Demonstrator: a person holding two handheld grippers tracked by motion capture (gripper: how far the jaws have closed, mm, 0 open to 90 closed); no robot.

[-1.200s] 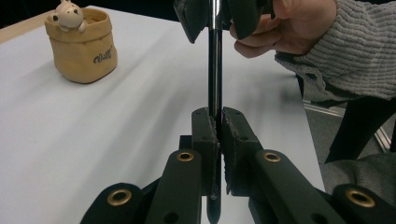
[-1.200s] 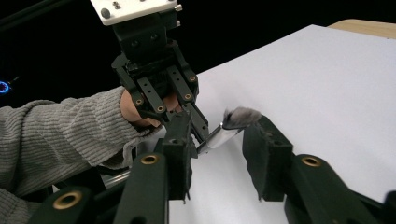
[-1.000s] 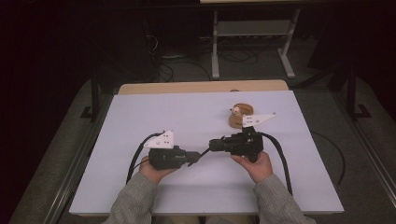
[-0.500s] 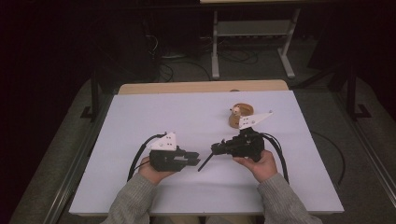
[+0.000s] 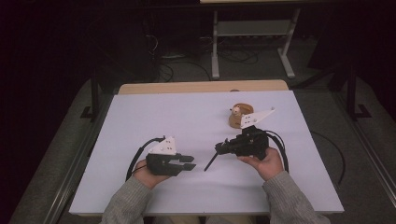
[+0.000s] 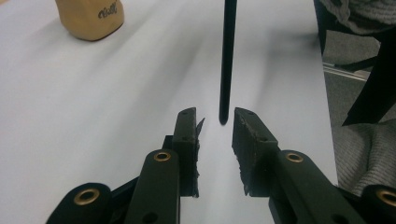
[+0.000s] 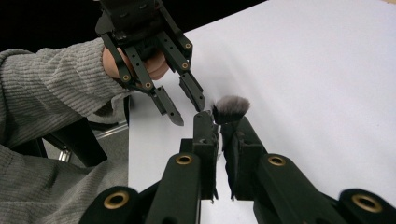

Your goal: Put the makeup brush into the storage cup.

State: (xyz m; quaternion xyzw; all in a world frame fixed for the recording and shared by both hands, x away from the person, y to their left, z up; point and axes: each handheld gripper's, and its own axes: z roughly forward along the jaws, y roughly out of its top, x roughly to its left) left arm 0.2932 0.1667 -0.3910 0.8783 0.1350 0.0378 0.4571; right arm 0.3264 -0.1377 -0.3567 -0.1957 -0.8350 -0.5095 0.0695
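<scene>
Thing in hand: a brush (image 5: 212, 162), thin black handle, grey bristle tuft (image 7: 232, 106) at one end.
Brush, place: held off the desk (image 5: 140, 116), over the middle of its near half, between the two grippers; handle slants down toward the near edge, free tip (image 6: 223, 119) just short of the left fingers.
Right gripper (image 7: 218, 126): fingers closed tight on the brush just below the tuft; bristles stick out past the fingertips. Firm grip, as far as the right gripper view shows.
Left gripper (image 6: 215, 122): fingers part open and have just been opening; nothing pressed between them. The handle tip sits ahead of the gap, clear of both pads.
Left gripper, place: low over the near-left part of the desk, pointing toward the right gripper (image 5: 219, 148).
Other item: a tan wooden piece (image 5: 239, 115) toward the far right of the desk, well apart from the brush; not touched.
Handling, judged: the brush looks light and stiff along the handle, smooth and likely slippery. The tuft is soft and would crush or splay under the pads.
Where to hold, judged: on the bare handle, square across it, away from the bristles.
Risk, judged: the thin handle may pivot in a one-point grip; the free end could swing against the left fingers.
</scene>
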